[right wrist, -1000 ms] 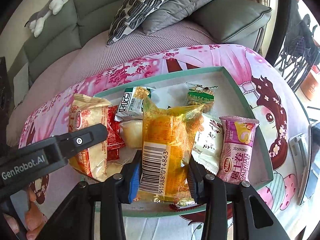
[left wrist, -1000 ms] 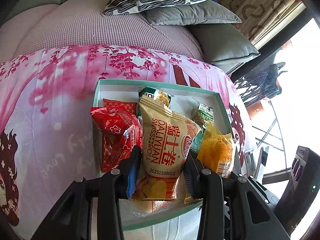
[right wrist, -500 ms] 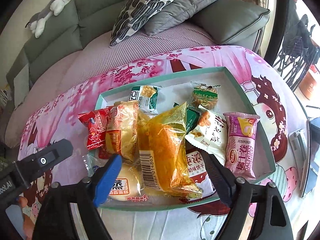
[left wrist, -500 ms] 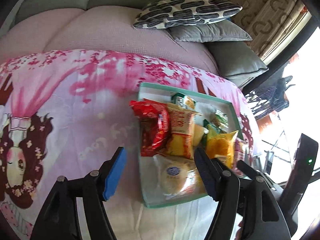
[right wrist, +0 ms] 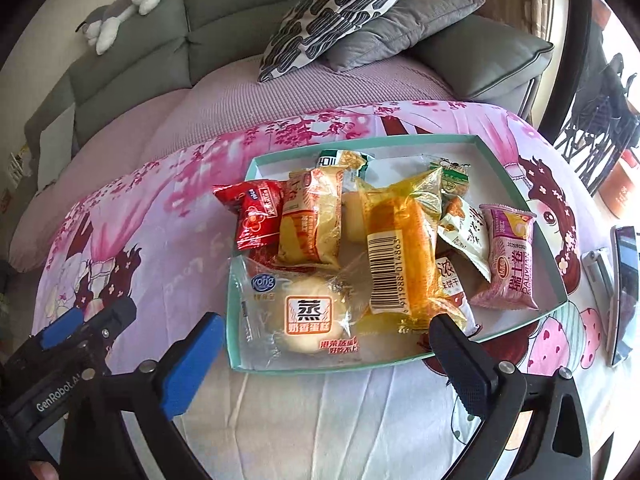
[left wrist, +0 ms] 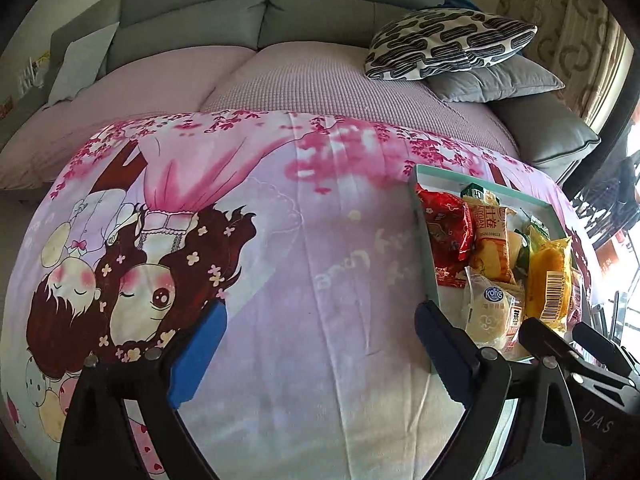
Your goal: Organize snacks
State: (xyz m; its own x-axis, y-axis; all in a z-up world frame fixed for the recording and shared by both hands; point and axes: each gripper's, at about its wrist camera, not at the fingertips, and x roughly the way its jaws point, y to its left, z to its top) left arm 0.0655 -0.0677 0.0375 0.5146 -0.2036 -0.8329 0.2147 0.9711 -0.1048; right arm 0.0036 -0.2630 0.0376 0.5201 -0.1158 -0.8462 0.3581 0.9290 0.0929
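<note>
A teal-rimmed tray (right wrist: 236, 280) on the pink cartoon cloth holds several snack packs. Among them are a yellow pack with a barcode (right wrist: 400, 248), an orange Swiss roll pack (right wrist: 312, 220), a red pack (right wrist: 256, 212) and a clear steamed-cake pack (right wrist: 308, 316). My right gripper (right wrist: 326, 328) hovers over the tray's near rim, jaws opening wide, its pads touching nothing. My left gripper (left wrist: 320, 320) is over bare cloth to the left of the tray (left wrist: 424, 248), jaws opening, nothing between them. It also shows in the right wrist view as the left gripper (right wrist: 80, 328) at lower left.
A phone (right wrist: 622, 288) lies on the cloth right of the tray. Behind the cloth runs a grey sofa with a patterned pillow (right wrist: 336, 12), a grey cushion (right wrist: 400, 36) and a plush toy (right wrist: 120, 12). Bare cloth (left wrist: 300, 220) spreads left of the tray.
Both grippers let go of their packs, which now lie in the tray. The left gripper opened and swung left over bare cloth. The right gripper opened and drew back toward the near rim.
</note>
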